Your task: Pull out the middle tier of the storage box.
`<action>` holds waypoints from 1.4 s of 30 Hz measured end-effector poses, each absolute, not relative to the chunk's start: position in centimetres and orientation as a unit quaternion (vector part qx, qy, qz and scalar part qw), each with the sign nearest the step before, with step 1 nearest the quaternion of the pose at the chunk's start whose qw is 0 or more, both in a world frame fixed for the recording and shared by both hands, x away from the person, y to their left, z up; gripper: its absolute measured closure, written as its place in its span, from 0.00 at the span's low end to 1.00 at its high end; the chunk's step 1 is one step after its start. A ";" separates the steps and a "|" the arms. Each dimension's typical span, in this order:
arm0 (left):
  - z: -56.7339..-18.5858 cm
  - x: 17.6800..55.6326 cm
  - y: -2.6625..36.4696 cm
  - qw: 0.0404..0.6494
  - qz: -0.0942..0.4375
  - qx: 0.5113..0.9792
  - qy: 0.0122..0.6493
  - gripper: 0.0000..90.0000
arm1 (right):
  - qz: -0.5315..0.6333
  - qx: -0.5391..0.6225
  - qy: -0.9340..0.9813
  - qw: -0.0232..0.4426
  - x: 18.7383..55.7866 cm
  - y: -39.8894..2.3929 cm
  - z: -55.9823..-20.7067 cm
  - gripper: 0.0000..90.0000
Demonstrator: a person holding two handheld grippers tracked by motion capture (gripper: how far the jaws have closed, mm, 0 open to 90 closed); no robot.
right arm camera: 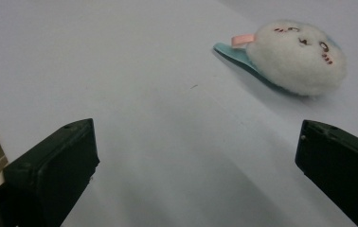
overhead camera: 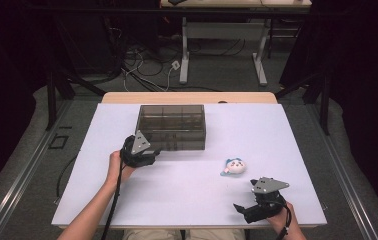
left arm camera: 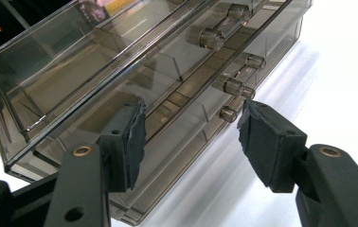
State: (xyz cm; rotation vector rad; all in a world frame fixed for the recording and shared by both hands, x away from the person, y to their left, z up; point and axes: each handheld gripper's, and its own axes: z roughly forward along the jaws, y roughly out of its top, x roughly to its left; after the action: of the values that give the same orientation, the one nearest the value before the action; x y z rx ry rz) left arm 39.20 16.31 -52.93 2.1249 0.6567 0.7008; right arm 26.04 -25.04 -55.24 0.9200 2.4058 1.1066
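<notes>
White desk (overhead camera: 187, 200) under a dark room, cables on the floor behind. Left gripper (left arm camera: 191, 124) is seen part-open right at the front face of the smoky clear drawer box (overhead camera: 172, 127); its pads (left arm camera: 134, 137) straddle the lowest small drawer knob (left arm camera: 228, 114) without touching it, so nothing is gripped yet. Box sits near the far-left middle of the desk, drawers judged shut, more knobs seen higher up the face. Right gripper (overhead camera: 251, 210) is held wide open, empty, low over the near-right desk edge, aimed at the round white plush toy (right arm camera: 300, 56) lying on its light-blue backing, well apart from the jaws and just right of the box's near corner in the high view.

Step judged: approach to a drawer knob, pre-grasp, likely so the plush can be stowed.

Next move calls for: left pads to be centred on the knob, advanced slightly, clamped, then pulled straight out along the drawer axis. Box is light plastic; sliding on the desk is a risk if the pull is skewed.
</notes>
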 end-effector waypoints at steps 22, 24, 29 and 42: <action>-53.4 39.4 16.7 0.392 0.295 0.829 0.268 0.70 | 0.387 0.320 0.848 0.168 26.1 -25.2 -55.3 0.00; -53.4 39.4 16.8 0.396 0.290 0.828 0.271 0.70 | 0.387 0.320 0.848 0.169 26.1 -25.2 -55.3 0.00; -53.4 39.4 16.9 0.397 0.286 0.830 0.269 0.71 | 0.385 0.320 0.849 0.169 26.1 -25.2 -55.3 0.00; -53.2 39.3 17.2 0.397 0.272 0.837 0.262 0.71 | 0.384 0.322 0.848 0.170 26.1 -25.2 -55.3 0.00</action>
State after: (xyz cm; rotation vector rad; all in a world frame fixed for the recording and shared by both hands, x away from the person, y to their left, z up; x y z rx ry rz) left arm 39.28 17.22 -53.24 2.1203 0.6634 0.6888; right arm 26.09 -25.17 -55.28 0.9146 2.4111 1.0920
